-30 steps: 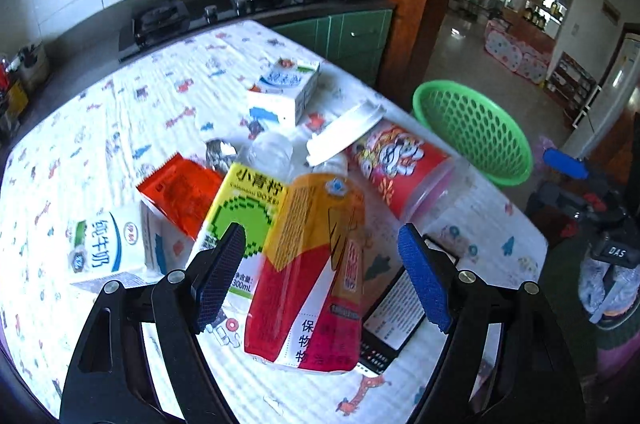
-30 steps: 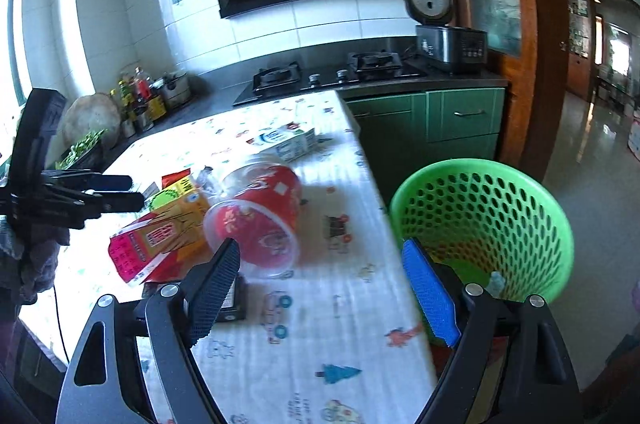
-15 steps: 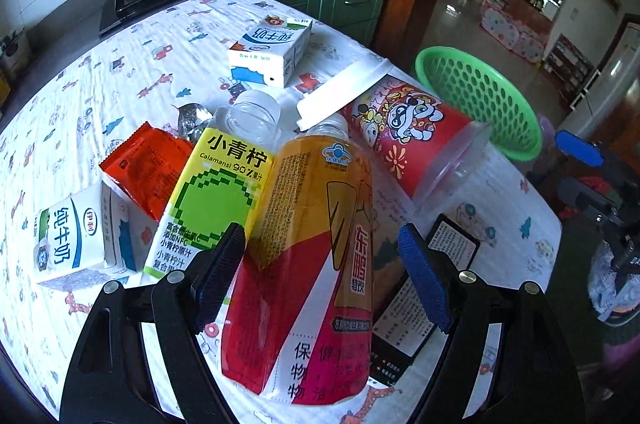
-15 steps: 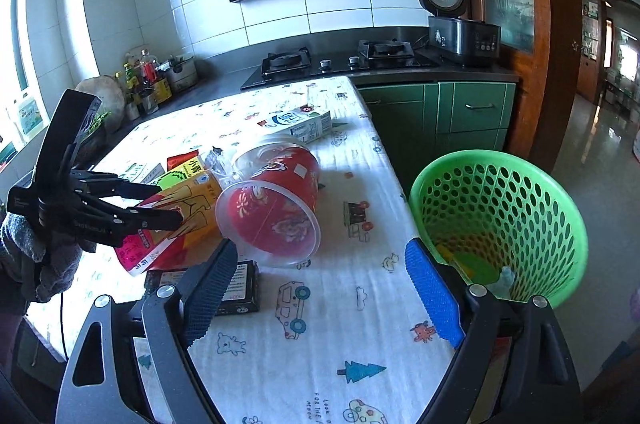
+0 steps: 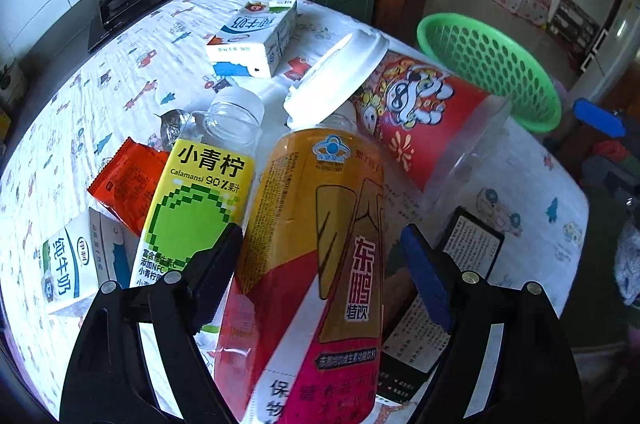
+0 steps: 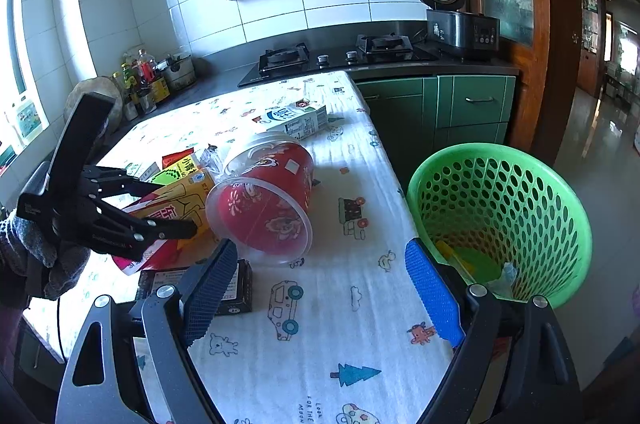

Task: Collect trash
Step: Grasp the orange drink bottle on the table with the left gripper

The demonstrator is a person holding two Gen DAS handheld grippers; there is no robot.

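Left claw [image 5: 320,264] hangs over the orange drink bottle [image 5: 316,256] with its jaws set wide, one pad on each side of the bottle. They have just opened a little further, and as far as this close, warped view lets me judge, the pads are not yet pressing on it. Right claw [image 6: 316,288] is also spread wide, with nothing between its fingers, and waits above the table edge beside the green basket [image 6: 552,191].

Most of the job looks undone. The basket stands just off the table's end and holds only a few scraps at its bottom. Nearly all the trash lies on the printed tablecloth [image 6: 360,324]: the orange bottle, a green-labelled bottle [image 5: 200,199] touching its side, a red cup [image 6: 264,207] on its side with its mouth toward the right claw, a white lid [image 5: 340,71] leaning on it, a red wrapper [image 5: 128,179], two milk cartons [image 5: 256,39] [image 5: 76,264], and a black box [image 6: 236,288] partly under the orange bottle.

What crowds the pick is the neighbours. The green-labelled bottle sits tight against the left pad, so closing may catch it too. The lid rests over the orange bottle's neck and could slide off when the bottle is lifted. The red cup lies between the bottle and the basket.
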